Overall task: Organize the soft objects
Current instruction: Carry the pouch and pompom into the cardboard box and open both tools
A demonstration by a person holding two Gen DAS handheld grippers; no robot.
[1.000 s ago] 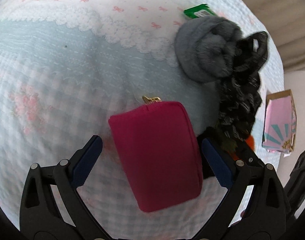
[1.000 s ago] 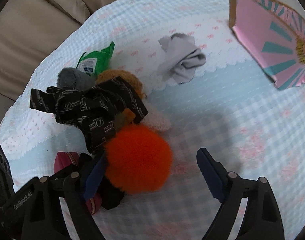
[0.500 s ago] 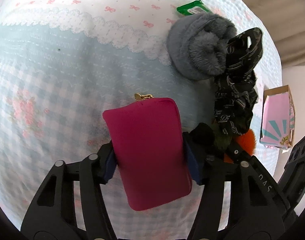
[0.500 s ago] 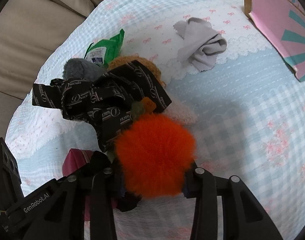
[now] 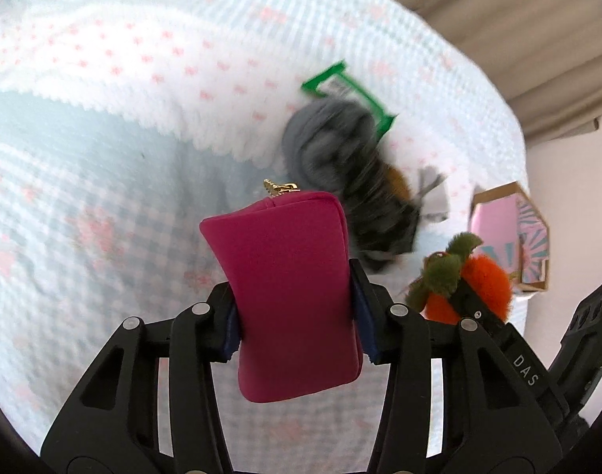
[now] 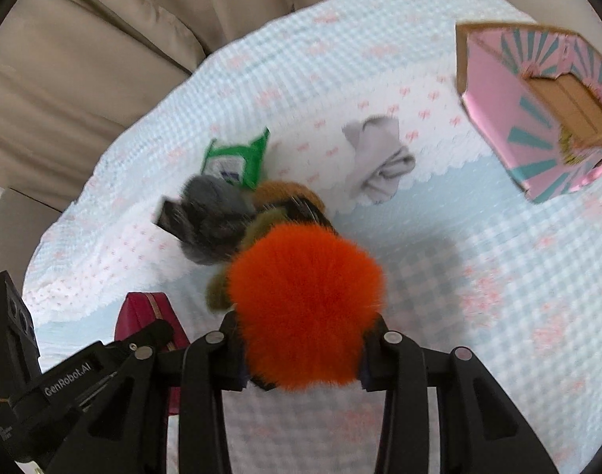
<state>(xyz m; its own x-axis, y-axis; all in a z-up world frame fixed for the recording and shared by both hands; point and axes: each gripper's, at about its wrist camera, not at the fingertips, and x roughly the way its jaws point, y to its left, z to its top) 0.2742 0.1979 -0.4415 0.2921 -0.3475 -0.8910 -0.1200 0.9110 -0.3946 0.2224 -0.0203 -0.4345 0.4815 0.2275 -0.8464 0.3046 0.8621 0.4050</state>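
My left gripper (image 5: 295, 326) is shut on a magenta zip pouch (image 5: 291, 284) and holds it above the blue checked bedspread (image 5: 83, 205). My right gripper (image 6: 302, 349) is shut on a fluffy orange plush with a green stalk (image 6: 304, 308), also lifted; the plush shows at the right of the left wrist view (image 5: 474, 284). The pouch shows at the lower left of the right wrist view (image 6: 143, 316). On the bed lie a grey furry item (image 6: 212, 201), a black printed cloth (image 6: 174, 217), a brown plush (image 6: 289, 193) and a light grey cloth (image 6: 379, 162).
A green wipes packet (image 6: 235, 162) lies behind the pile. A pink and teal cardboard box (image 6: 537, 118) stands open at the right on the bedspread (image 6: 498, 276). Beige cushions (image 6: 83, 71) rise behind the bed.
Both grippers closed from open, the left on the pouch, the right on the orange plush. Both then lifted their items off the bedspread, away from the pile.
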